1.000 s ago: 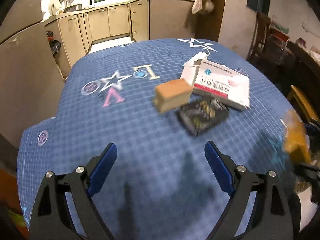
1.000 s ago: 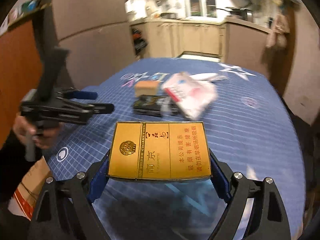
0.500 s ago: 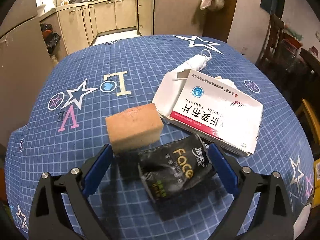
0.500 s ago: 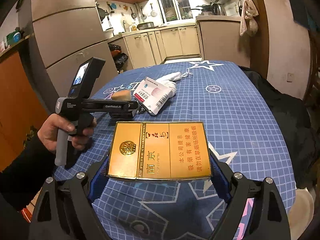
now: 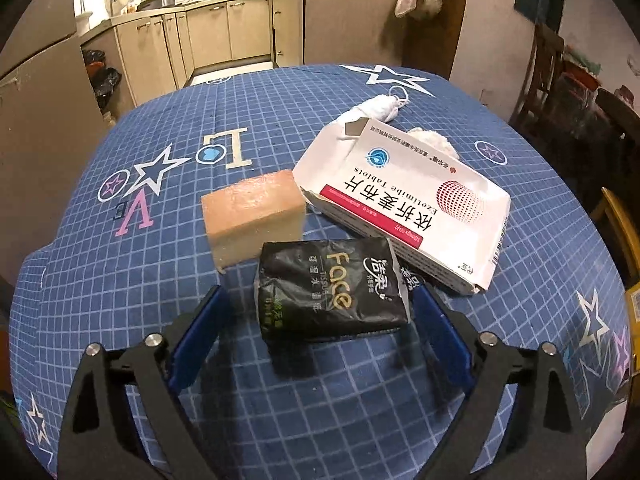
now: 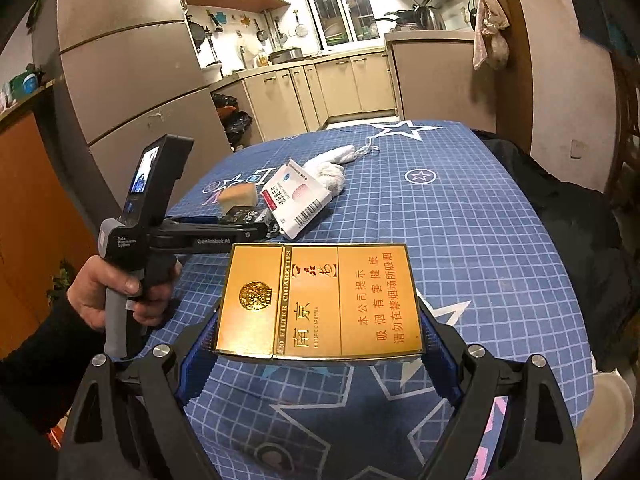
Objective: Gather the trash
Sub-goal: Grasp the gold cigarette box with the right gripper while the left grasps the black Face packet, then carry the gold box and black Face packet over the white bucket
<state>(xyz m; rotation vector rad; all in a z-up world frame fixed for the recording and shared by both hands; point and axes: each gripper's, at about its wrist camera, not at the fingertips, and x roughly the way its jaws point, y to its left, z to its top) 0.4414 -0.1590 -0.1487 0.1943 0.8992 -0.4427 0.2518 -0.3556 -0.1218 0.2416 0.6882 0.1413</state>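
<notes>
On the blue star-patterned tablecloth (image 5: 160, 264) lies a black "Face" tissue pack (image 5: 328, 288), lodged between the fingers of my left gripper (image 5: 320, 332). Its jaws are closing, and a gap still shows beside the left pad. Behind the pack sit an orange sponge block (image 5: 252, 212), a white tablet box (image 5: 404, 204) and a rolled white cloth (image 5: 376, 108). My right gripper (image 6: 320, 344) is shut on a gold cigarette box (image 6: 316, 300), held above the near end of the table. The right wrist view shows a hand (image 6: 116, 292) holding the left gripper (image 6: 256, 232) at the pile.
A tall fridge (image 6: 132, 80) stands left of the table, with kitchen cabinets (image 5: 248, 28) beyond the far edge. Dark fabric (image 6: 560, 220) hangs along the table's right side. Wooden chairs (image 5: 548, 60) stand at the right. Bare cloth lies on the table's right half.
My left gripper has come forward and lower until its fingers straddle the black tissue pack. The right gripper's view swung and then settled, the gold box still clamped.
</notes>
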